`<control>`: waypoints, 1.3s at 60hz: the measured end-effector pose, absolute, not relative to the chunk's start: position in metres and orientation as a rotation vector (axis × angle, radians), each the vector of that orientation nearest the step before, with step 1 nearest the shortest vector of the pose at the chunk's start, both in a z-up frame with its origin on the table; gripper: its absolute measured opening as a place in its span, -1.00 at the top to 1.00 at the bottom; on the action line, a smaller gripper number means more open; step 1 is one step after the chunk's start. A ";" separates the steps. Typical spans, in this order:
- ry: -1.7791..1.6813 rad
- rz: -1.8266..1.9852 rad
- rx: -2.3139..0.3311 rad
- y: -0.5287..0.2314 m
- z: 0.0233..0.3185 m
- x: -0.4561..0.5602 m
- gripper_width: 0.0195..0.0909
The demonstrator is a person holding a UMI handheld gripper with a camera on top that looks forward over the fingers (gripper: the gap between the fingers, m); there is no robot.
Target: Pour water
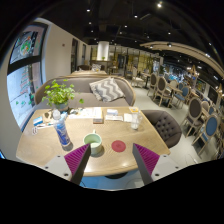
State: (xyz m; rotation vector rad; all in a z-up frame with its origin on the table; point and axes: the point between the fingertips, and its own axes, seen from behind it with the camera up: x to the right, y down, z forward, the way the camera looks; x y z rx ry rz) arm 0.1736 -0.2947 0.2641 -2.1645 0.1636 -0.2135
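Two gripper fingers with magenta inner pads point(78, 157) nearest the lens, spread wide, nothing held between them; gripper point(112, 160) hovers over the near edge of the round light-wood table point(40, 148). Just ahead of the gap, on the table: small green cup point(93, 142), and beside it a flat red round coaster point(119, 146). Beyond the left finger stands a clear plastic water bottle with a blue label point(63, 132), upright, well apart from the cup. Farther back on the table: leafy green potted plant point(58, 95), a white cup point(133, 122), some papers. Risks, as I judge them: the bottle is tall and narrow, so a high or off-centre grip could tip it; the cup's small mouth invites spilling. Bottle label writing too small to read; no other legible text.
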 end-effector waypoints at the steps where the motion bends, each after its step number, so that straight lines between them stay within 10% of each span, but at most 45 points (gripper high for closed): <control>1: 0.167 -0.214 -2.168 -0.295 0.263 0.173 -0.87; 54: 0.150 -0.036 -2.077 -0.079 0.097 -0.065 -0.85; 78: 0.145 -0.074 -2.009 -0.020 0.072 -0.060 0.39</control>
